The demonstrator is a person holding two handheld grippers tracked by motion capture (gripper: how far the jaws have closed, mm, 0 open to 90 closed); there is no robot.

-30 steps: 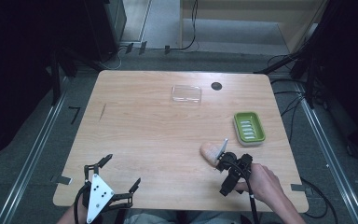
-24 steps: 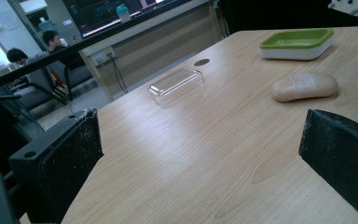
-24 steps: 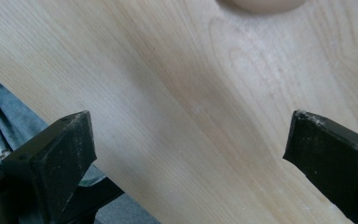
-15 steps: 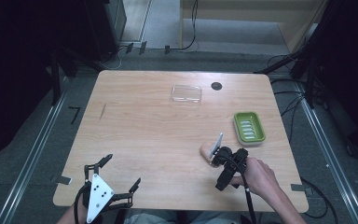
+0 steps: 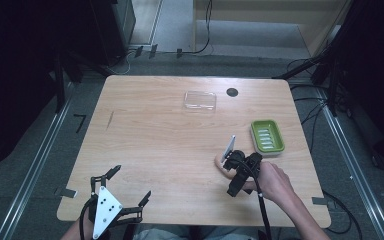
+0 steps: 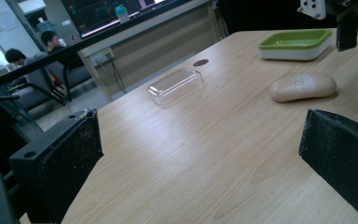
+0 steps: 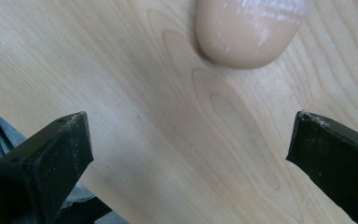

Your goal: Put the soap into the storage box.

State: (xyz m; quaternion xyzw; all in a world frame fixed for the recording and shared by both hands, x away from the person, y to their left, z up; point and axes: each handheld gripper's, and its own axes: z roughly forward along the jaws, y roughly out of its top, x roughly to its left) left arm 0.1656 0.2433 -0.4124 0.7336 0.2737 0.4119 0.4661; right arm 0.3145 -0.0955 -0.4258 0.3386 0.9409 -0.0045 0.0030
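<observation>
Nearest the front edge of the pale wooden desk [image 5: 150, 150], by its front left corner, the left gripper [image 5: 125, 192] rests with its two black jaws spread wide and nothing between them, idle for the moment. Toward the front right part of the desk the right gripper [image 5: 228, 159], gripped in a person's hand [image 5: 272, 182], hangs just over the rounded, peach-coloured bar of soap [image 6: 303, 87]; its own view shows the jaws wide apart with bare wood between them and the soap's end [image 7: 249, 32] a little ahead, not yet enclosed. Just beyond the soap, close to the right edge, sits the rectangular green plastic soap dish [image 5: 267, 135] with a ribbed floor and a white base, and it holds nothing. Farther off, near the back edge, lies a clear plastic lid [image 5: 200, 100], flat on the wood, with a small dark round grommet [image 5: 232, 92] beside it. Judging by this, the work looks barely begun: the soap lies loose on the desk and has yet to be gripped, lifted and set in the dish, and the lid is untouched. A faint stamp marks the soap's top, too blurred to read; no other writing is legible
</observation>
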